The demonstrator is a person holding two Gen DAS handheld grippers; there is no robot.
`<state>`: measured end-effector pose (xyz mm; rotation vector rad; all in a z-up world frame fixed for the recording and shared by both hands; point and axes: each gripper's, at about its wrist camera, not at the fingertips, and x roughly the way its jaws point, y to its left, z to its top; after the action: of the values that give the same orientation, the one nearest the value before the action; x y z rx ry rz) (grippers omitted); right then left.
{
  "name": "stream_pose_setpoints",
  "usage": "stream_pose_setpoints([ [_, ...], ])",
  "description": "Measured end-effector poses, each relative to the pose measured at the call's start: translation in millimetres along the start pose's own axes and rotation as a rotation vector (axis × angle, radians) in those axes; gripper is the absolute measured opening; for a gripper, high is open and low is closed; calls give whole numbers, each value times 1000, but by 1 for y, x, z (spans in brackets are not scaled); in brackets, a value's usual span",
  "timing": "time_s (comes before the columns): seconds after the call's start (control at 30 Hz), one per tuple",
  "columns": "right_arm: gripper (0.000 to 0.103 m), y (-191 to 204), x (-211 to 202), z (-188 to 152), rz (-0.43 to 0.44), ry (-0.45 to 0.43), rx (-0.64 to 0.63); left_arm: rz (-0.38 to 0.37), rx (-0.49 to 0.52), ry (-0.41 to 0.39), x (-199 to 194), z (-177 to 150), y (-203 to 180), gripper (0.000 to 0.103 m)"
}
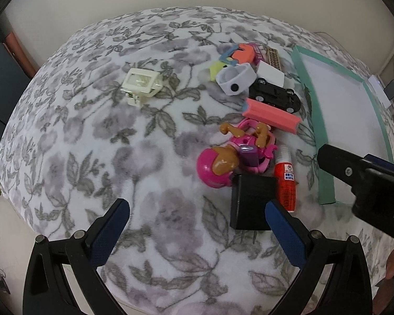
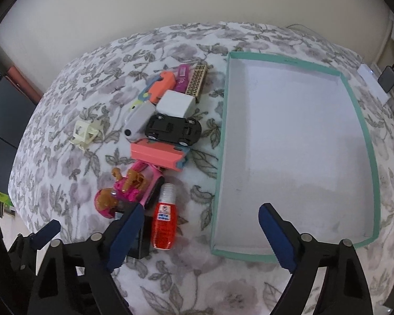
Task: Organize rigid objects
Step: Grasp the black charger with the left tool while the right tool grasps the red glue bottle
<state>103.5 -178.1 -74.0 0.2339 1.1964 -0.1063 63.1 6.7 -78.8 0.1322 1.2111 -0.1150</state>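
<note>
Floral fabric of the bed (image 1: 97,136) carried every item. Left tongs (image 1: 197,219) stood spread and empty beside the black adapter (image 1: 250,202), which lay near, long axis running near to far, prongs toward the camera. Recommended grip: straddle its short sides squarely. Right tongs (image 2: 199,227), also spread and empty, hovered by the teal box (image 2: 359,110), right of the cluttered pile.

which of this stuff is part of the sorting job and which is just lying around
Part of the job:
- teal box, nothing in it yet
- black toy car
- pink case
- red bottle
- pink toy figure
- black adapter
- cream clip
- white block

Just lying about:
- floral blanket
- dark device beyond the box
</note>
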Motion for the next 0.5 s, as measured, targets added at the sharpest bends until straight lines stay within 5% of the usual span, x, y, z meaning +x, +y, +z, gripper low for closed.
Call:
stream_pose_setpoints([
  [0.23,83,-5,1,0,40,-14,9,-4,88,-6,5,0,-23,101],
  [0.5,75,0,5,-3,73,-5,-8,-37,138,21,13,-1,-35,71],
])
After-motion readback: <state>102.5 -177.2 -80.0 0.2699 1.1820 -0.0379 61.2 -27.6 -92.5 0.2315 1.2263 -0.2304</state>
